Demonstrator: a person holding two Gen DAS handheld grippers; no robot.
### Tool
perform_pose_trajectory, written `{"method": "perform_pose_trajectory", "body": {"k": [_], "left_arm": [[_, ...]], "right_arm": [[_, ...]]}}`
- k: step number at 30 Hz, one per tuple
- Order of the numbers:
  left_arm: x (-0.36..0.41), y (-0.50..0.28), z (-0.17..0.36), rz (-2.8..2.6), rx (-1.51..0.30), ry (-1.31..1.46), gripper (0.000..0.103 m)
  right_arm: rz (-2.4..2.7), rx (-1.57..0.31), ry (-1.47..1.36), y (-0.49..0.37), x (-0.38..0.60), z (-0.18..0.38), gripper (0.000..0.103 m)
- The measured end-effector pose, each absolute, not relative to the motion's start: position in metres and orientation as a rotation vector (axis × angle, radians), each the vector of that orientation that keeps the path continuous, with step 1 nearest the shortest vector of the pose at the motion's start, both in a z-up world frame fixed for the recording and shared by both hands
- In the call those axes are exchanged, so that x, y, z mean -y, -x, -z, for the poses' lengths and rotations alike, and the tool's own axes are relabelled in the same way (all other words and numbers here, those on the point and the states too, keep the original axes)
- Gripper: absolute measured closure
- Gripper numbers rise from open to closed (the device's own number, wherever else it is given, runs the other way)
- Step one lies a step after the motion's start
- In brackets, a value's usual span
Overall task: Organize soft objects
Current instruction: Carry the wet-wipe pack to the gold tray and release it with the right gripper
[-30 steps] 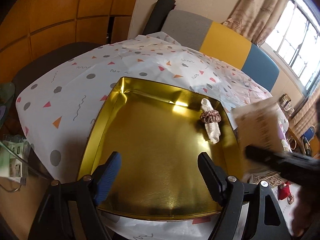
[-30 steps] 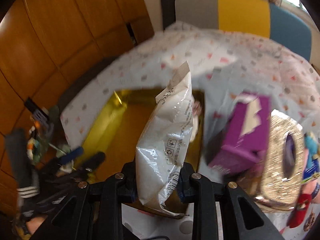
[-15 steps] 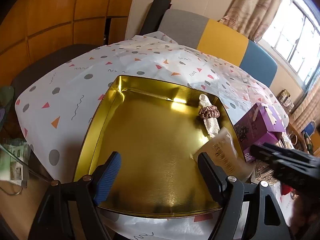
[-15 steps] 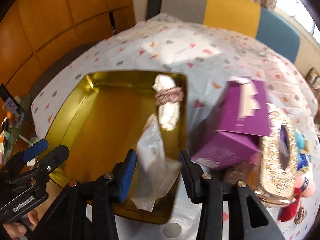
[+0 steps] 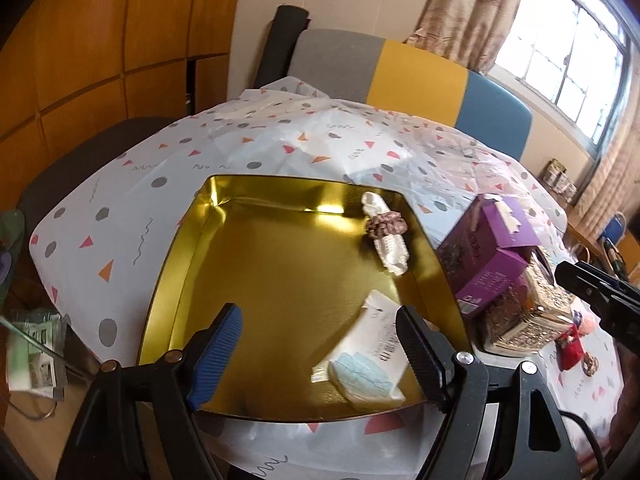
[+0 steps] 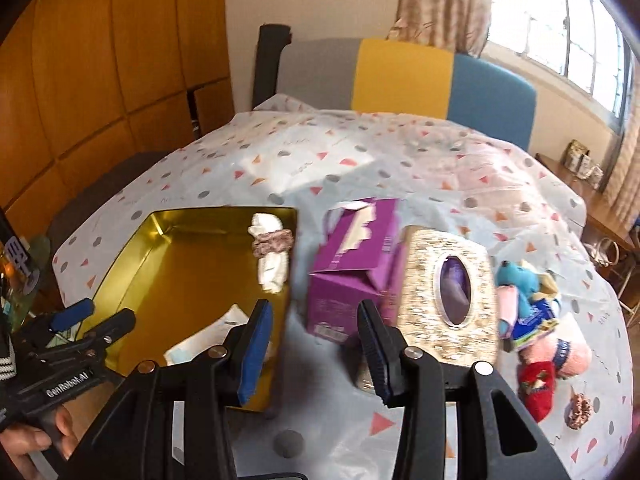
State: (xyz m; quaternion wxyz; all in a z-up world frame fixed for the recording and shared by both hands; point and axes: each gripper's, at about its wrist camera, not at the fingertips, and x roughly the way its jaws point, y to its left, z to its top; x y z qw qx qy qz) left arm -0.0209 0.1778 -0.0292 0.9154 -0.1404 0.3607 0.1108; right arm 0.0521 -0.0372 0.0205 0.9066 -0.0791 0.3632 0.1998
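Observation:
A gold tin tray (image 5: 192, 248) (image 6: 132, 248) sits on the patterned tablecloth. In it lie a white cloth roll with a brown scrunchie (image 5: 386, 230) (image 6: 272, 248) at the far right, and a clear packet of face masks (image 5: 366, 364) (image 6: 200, 340) at the near right. My left gripper (image 5: 318, 344) is open and empty over the tray's near edge. My right gripper (image 6: 314, 344) is open and empty, above the cloth just right of the tray. Soft toys (image 6: 536, 320) and a second scrunchie (image 6: 578, 412) lie at the right.
A purple box (image 6: 352, 264) (image 5: 488, 248) and a glittery gold tissue box (image 6: 448, 292) (image 5: 532, 316) stand right of the tray. A grey, yellow and blue seat back (image 6: 400, 76) is behind the table. Wood panels are at the left.
My right gripper opened and dropped the mask packet into the tray, then moved back to the right. My left gripper stayed open and nearly still.

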Motion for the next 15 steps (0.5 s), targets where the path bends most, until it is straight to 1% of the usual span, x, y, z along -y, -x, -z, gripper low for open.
{"method": "perform_pose_trajectory", "body": {"k": [2,15], "left_arm": [[-0.171,0.022,0.025,-0.221,-0.738,0.27,0.017],[-0.127,0.021,0.019,-0.115,-0.746,0.167,0.017]], "right_arm": [[-0.389,-0.746,0.153,-0.053,0.049,-0.02,0.059],[-0.12,-0.783,0.073,-0.075,0.171,-0.011,0.059]]}}
